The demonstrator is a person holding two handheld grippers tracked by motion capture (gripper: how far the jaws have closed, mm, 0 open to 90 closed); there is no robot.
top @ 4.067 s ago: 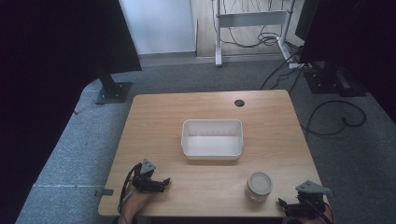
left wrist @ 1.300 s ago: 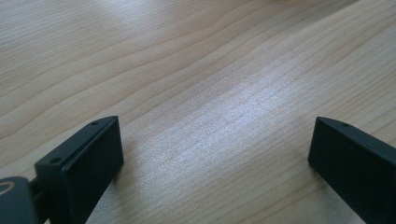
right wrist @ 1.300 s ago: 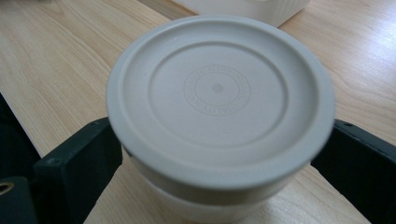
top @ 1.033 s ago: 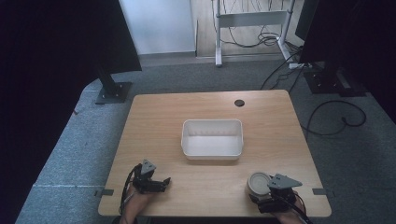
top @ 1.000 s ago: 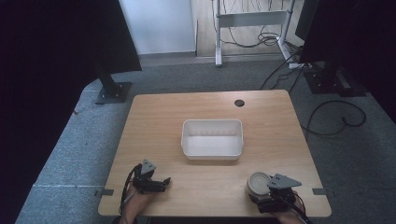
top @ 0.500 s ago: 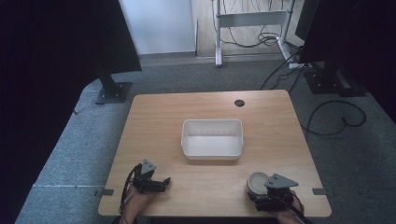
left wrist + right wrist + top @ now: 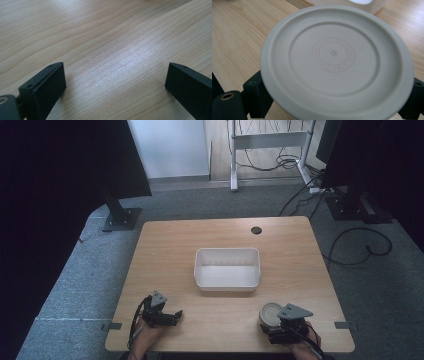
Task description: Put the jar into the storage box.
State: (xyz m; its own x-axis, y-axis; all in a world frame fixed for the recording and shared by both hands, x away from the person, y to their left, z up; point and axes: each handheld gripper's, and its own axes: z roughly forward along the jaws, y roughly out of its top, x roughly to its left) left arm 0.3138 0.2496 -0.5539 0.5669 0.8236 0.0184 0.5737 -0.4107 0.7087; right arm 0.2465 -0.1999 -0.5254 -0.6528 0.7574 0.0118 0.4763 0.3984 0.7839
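A round beige tub with a flat lid (image 7: 270, 311) stands near the table's front edge, right of centre. The lid (image 7: 334, 55) bears a ring of embossed lettering. My right gripper (image 7: 271, 321) reaches it from the right and front. Its jaws are spread wide, one on each side of the tub under the lid's rim, so the right gripper (image 7: 334, 102) is open around it. At the front left of the table my left gripper (image 7: 175, 315) rests low. The left gripper (image 7: 115, 82) is open over bare wood.
A white rectangular bin (image 7: 227, 253) sits empty at the middle of the wooden table (image 7: 170, 250), just beyond the tub; its corner (image 7: 374, 6) shows behind the lid. A dark cable hole (image 7: 256, 230) lies at the far edge. Grey carpet surrounds the table.
My right gripper has come from the table's front right corner leftward to the tub and now straddles it. The left gripper has stayed put.
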